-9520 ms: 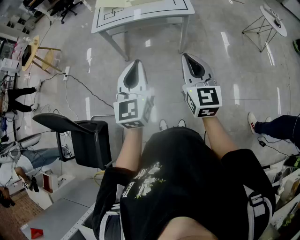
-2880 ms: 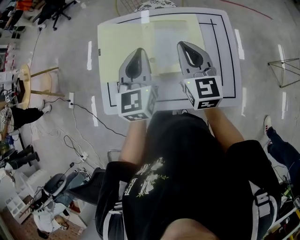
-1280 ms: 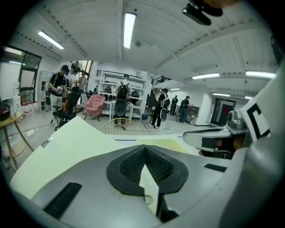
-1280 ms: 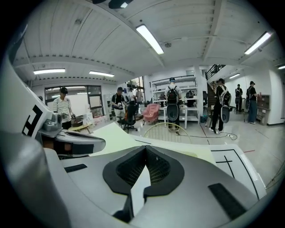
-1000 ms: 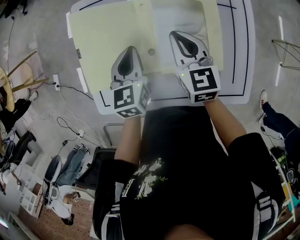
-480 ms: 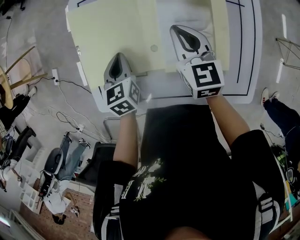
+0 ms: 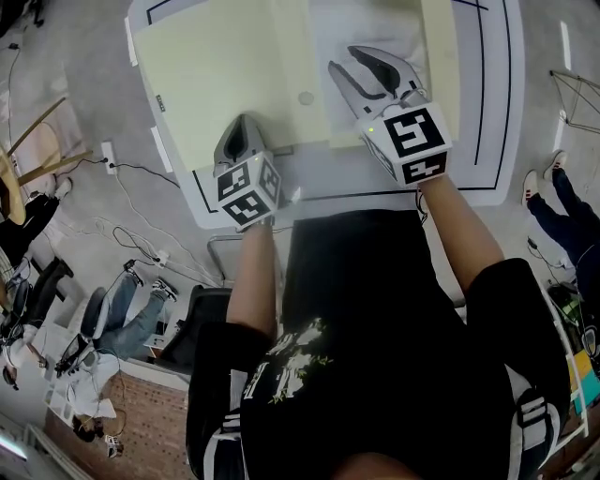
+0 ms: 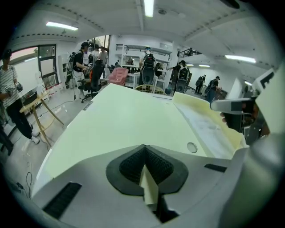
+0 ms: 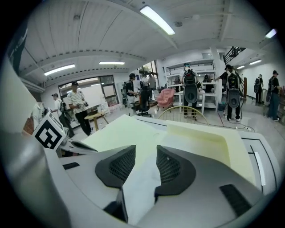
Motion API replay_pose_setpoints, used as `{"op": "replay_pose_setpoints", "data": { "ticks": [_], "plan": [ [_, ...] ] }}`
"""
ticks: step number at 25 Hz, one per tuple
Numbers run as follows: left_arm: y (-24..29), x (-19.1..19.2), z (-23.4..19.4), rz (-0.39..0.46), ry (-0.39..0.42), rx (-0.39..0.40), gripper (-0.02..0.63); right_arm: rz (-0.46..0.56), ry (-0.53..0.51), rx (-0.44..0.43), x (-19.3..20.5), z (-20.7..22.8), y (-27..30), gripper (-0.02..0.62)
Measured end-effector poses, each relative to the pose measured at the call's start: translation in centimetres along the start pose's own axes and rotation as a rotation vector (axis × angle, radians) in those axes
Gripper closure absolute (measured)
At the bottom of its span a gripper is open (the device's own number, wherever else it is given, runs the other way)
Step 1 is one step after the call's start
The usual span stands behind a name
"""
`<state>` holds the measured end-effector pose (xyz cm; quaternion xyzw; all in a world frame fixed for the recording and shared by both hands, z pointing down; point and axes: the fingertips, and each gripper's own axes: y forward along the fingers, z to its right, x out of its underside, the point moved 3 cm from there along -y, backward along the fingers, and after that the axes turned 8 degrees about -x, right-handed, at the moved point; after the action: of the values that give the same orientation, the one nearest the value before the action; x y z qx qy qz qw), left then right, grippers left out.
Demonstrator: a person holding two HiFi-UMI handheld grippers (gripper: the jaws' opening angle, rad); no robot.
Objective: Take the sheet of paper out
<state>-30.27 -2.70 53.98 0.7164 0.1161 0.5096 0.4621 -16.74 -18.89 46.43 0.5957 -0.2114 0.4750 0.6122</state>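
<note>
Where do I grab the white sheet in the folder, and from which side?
Probably its near edge, coming in low from the person's side. The white sheet lies flat in the open yellow folder, with yellow margins along its far and right sides, so those look tucked in. The right gripper, whose jaws have just been opening, has the sheet between them, not pinched.

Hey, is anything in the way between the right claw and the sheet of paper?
Nothing visible does. The yellow folder lies open, so the white sheet of paper is bare. The right claw, whose jaws have just been opening, hangs right over it, and the gap between them shows only the sheet below.
</note>
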Motion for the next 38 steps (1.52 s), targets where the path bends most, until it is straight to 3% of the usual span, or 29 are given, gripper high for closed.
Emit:
{"op": "replay_pose_setpoints", "data": {
  "ticks": [11,15,19,27,29,35,38],
  "plan": [
    [0.0,0.6,0.9,-0.02,0.012,0.004,0.618,-0.166,0.028,-0.064,1.5,0.6,3.0,0.362],
    [0.0,0.6,0.9,-0.017,0.022,0.0,0.618,-0.256,-0.042,-0.065,2.1,1.3,4.4,0.356],
    [-0.1,0.9,1.0,-0.018,0.03,-0.001,0.618,-0.319,-0.027,-0.09,3.5,1.3,5.4,0.354],
    [-0.1,0.7,0.8,-0.005,0.047,-0.007,0.618,-0.387,-0.051,-0.043,4.3,2.2,6.4,0.357],
    [-0.1,0.7,0.9,-0.003,0.05,-0.007,0.618,-0.395,-0.07,-0.039,4.3,2.1,6.4,0.369],
    [-0.2,0.7,1.0,0.009,0.069,-0.012,0.618,-0.388,-0.072,-0.035,3.9,1.4,6.4,0.575],
    [-0.5,0.5,1.3,0.009,0.066,-0.01,0.618,-0.364,-0.055,-0.035,3.2,1.1,6.0,0.589]
  ]
}}
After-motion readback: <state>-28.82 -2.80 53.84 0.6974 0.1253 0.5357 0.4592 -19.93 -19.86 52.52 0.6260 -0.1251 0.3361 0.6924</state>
